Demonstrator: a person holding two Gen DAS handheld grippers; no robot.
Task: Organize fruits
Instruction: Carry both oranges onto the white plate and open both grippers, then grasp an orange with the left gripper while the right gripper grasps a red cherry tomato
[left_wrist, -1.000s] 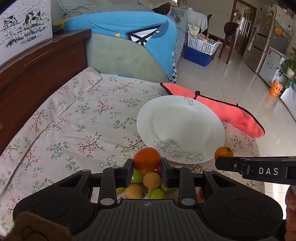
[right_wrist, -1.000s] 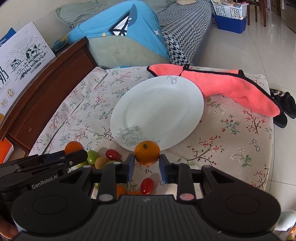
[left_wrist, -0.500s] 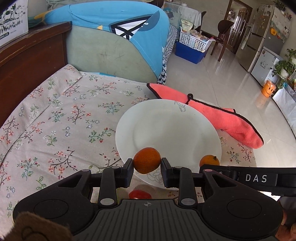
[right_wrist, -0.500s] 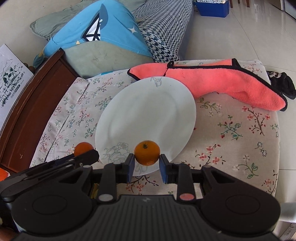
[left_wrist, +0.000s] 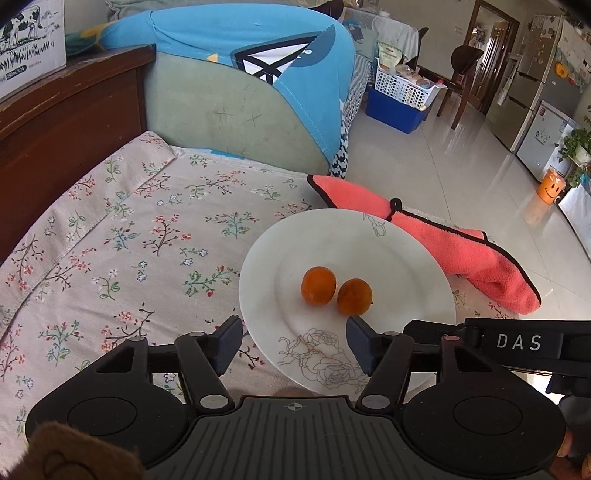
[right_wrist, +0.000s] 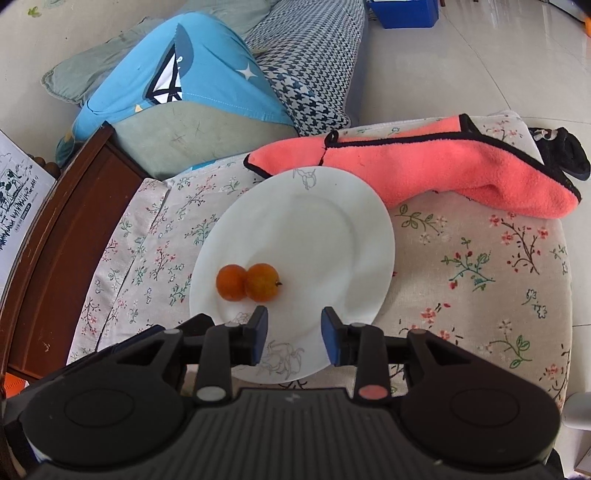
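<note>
Two small oranges lie side by side, touching, on the white plate (left_wrist: 406, 258) (right_wrist: 332, 229): one orange (left_wrist: 318, 285) (right_wrist: 229, 283) to the left, the other (left_wrist: 354, 296) (right_wrist: 262, 281) to the right. My left gripper (left_wrist: 293, 345) hovers over the plate's near rim, its jaws opening, nothing between them. My right gripper (right_wrist: 293, 339) is also above the near rim, jaws opening and empty, with the oranges just ahead to its left. The right gripper's body (left_wrist: 517, 343) shows at the right of the left wrist view.
The plate sits on a floral tablecloth (left_wrist: 129, 240) (right_wrist: 480, 277). A pink towel (left_wrist: 443, 243) (right_wrist: 461, 166) lies behind and right of the plate. A dark wooden frame (left_wrist: 66, 122) and a blue-covered cushion (left_wrist: 240, 55) stand behind. Tiled floor lies to the right.
Both grippers moved forward over the plate, each with an orange in its jaws. Both have now let go, and the two oranges rest together on the plate.
</note>
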